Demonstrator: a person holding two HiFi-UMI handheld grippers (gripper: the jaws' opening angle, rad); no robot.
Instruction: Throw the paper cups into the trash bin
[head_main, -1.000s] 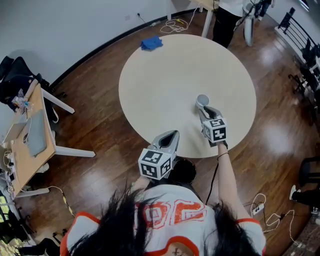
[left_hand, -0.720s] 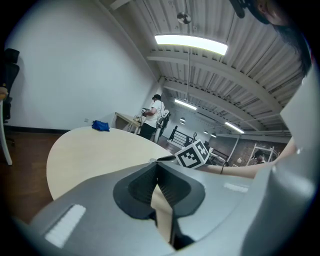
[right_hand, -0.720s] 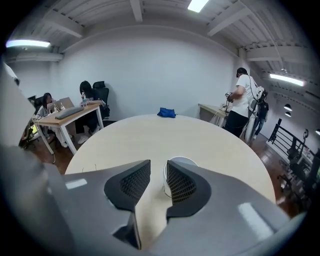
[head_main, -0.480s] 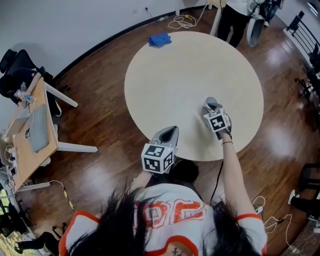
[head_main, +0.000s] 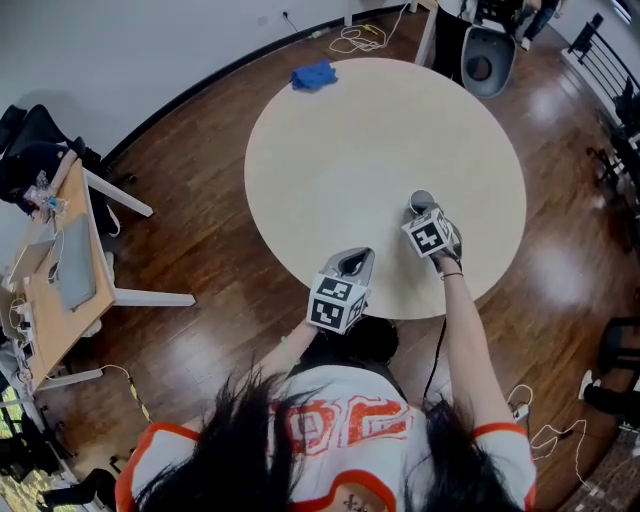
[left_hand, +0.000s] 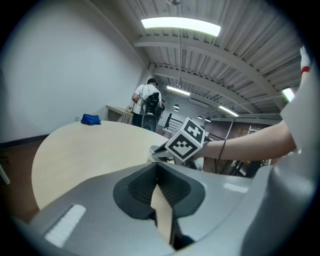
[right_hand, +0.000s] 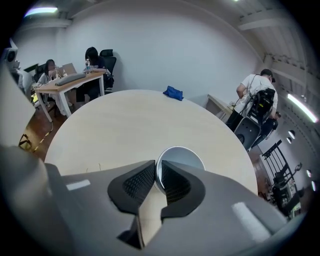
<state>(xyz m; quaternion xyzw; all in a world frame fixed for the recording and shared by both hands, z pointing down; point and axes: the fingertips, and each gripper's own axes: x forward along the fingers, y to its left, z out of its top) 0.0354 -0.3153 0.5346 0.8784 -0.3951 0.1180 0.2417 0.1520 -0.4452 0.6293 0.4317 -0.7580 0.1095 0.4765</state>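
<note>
- Since a second ago, the right hand-held gripper (right_hand: 158, 172) has lowered, its jaws just closing on the white round paper cup's (right_hand: 184, 155) rim (wall pinched).
- The cup stands upright on the round beige bench (head_main: 350, 150).
- Left hand-held gripper (left_hand: 157, 169): jaws together, empty.

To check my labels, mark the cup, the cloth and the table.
cup (right_hand: 184, 157), right gripper view, inside wall
cloth (head_main: 313, 75), head view, its middle
table (head_main: 350, 150), head view, bare top

The paper cup (head_main: 421, 202) stands upright, mouth up, on the tabletop close to its near right edge. It is pale grey-white and looks empty. My right gripper (right_hand: 157, 169), its jaws just closing, pinches the cup's near wall, one pad inside and one outside.
</note>
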